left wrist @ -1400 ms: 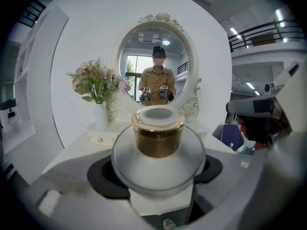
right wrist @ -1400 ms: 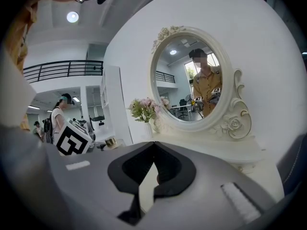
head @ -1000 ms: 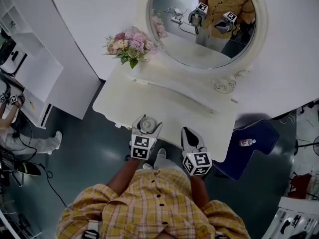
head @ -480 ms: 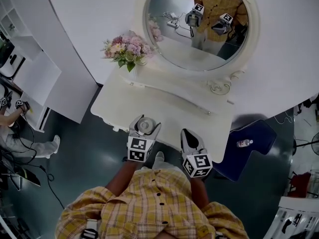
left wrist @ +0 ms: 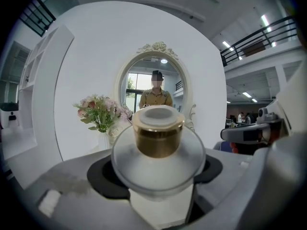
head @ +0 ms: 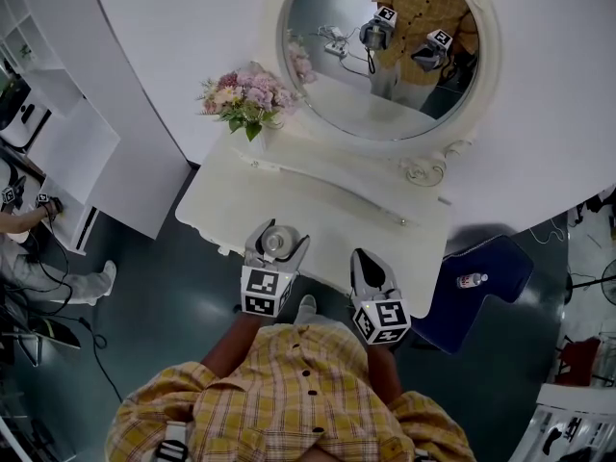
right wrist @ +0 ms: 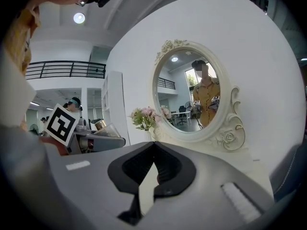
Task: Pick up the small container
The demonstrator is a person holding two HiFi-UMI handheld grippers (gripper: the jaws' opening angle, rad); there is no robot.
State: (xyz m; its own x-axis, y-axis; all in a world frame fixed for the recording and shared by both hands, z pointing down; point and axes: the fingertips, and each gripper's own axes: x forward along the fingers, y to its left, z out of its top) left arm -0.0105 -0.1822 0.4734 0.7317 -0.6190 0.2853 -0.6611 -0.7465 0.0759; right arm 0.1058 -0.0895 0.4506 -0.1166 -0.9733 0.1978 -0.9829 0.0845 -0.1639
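The small container (head: 276, 242) is a frosted round jar with a gold lid (left wrist: 158, 137). My left gripper (head: 275, 250) is shut on the jar and holds it upright over the front edge of the white dressing table (head: 318, 200). In the left gripper view the jar's body (left wrist: 158, 169) fills the gap between the jaws. My right gripper (head: 366, 258) hovers beside it to the right, shut, with nothing between its fingers. The right gripper view shows its jaws closed (right wrist: 154, 172), and the left gripper with the gold lid (right wrist: 100, 124) shows at the left.
An oval mirror (head: 385, 75) hangs behind the table, and a vase of pink flowers (head: 245, 96) stands at its back left. A blue seat (head: 491, 268) with a small bottle (head: 472, 279) is to the right. White shelves (head: 67, 133) stand to the left.
My left gripper has drawn back slightly toward the person with the jar still in it. The right gripper has hardly moved.
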